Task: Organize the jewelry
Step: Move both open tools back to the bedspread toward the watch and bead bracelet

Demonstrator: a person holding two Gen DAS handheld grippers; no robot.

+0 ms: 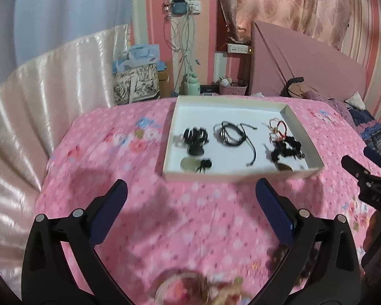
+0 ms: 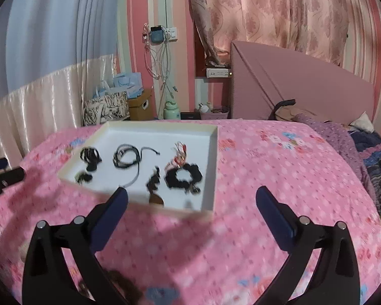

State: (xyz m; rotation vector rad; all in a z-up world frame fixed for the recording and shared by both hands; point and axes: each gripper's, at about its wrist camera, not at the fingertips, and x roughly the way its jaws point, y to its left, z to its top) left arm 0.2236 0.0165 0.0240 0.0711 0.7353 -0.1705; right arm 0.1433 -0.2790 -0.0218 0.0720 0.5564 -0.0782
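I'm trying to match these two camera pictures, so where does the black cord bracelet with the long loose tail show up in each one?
Left wrist: the black cord bracelet lies mid-tray, between two other dark clusters, right of picture centre.
Right wrist: the black cord bracelet lies mid-tray, left of picture centre.
Shared landmark: the white tray on the pink bedspread.

Jewelry-filled white tray [image 2: 214, 167] on pink bedspread [image 2: 279, 172], beyond wide-spread right gripper [image 2: 190, 198]

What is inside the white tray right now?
The white tray holds a black hair-tie cluster, coiled black cord bracelets, red string bracelets, a black scrunchie and two round discs. Whatever lies beneath these piles is covered; blur hides finer detail.
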